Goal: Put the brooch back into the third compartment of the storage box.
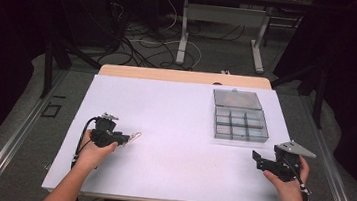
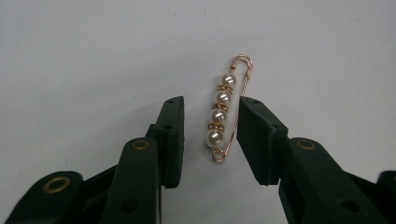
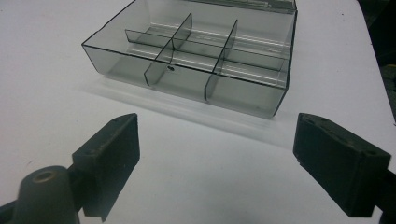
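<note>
A gold safety-pin brooch (image 2: pixel 219 112) strung with several pearls lies flat on the white sheet. My left gripper (image 2: pixel 211 102) has a jaw on either side of it: the right jaw is close against the pin's wire, and a gap remains between the left jaw and the pearls. In the high view the brooch (image 1: pixel 135 136) pokes out just past my left gripper (image 1: pixel 124 139) at the table's left. My right gripper (image 1: pixel 256 156) rests at the right, jaws wide open and empty (image 3: pixel 219 126), pointing toward the compartment box.
A smoky clear compartment box (image 1: pixel 241 124) stands open at the back right, its lid (image 1: pixel 237 98) laid back; its dividers (image 3: pixel 187 42) form several cells that look empty. The white sheet (image 1: pixel 180 116) covers the table. Cables and table legs lie on the floor beyond.
</note>
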A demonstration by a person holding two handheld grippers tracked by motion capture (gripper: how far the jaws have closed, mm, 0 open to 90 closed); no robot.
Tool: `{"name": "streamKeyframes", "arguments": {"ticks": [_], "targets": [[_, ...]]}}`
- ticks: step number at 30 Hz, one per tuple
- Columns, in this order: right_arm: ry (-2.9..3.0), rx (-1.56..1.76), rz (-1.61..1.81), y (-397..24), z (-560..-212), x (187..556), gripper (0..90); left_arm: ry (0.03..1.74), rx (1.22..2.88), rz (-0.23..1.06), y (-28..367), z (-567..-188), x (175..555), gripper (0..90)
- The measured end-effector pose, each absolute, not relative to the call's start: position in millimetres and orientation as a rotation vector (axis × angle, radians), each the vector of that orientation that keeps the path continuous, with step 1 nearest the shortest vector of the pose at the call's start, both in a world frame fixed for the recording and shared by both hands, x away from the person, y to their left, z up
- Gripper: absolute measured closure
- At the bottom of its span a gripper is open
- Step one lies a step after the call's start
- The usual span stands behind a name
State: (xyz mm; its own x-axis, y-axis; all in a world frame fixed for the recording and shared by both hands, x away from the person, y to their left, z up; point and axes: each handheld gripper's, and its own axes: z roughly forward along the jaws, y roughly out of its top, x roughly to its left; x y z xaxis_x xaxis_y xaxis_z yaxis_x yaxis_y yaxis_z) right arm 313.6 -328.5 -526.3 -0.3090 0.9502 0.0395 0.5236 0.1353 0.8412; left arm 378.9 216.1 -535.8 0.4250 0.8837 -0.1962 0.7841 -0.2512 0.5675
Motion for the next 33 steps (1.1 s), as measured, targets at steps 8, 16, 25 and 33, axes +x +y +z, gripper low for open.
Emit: {"name": "streamKeyframes", "arguments": {"ticks": [8,16,25,33], "targets": [[1.890,1.419,1.077,-328.5,-527.1,314.1,14.3,1.408,2.104,0.169,213.4,-539.8,381.6,66.2],[1.901,1.418,1.075,-328.7,-527.5,314.4,14.3,1.423,2.103,0.161,212.4,-543.0,383.4,69.8],[1.906,1.415,1.073,-329.1,-528.2,315.0,14.3,1.407,2.118,0.163,210.9,-543.6,383.0,75.4],[1.909,1.418,1.076,-328.6,-528.7,315.3,14.4,1.386,2.138,0.184,210.8,-544.3,382.8,78.3]]}}
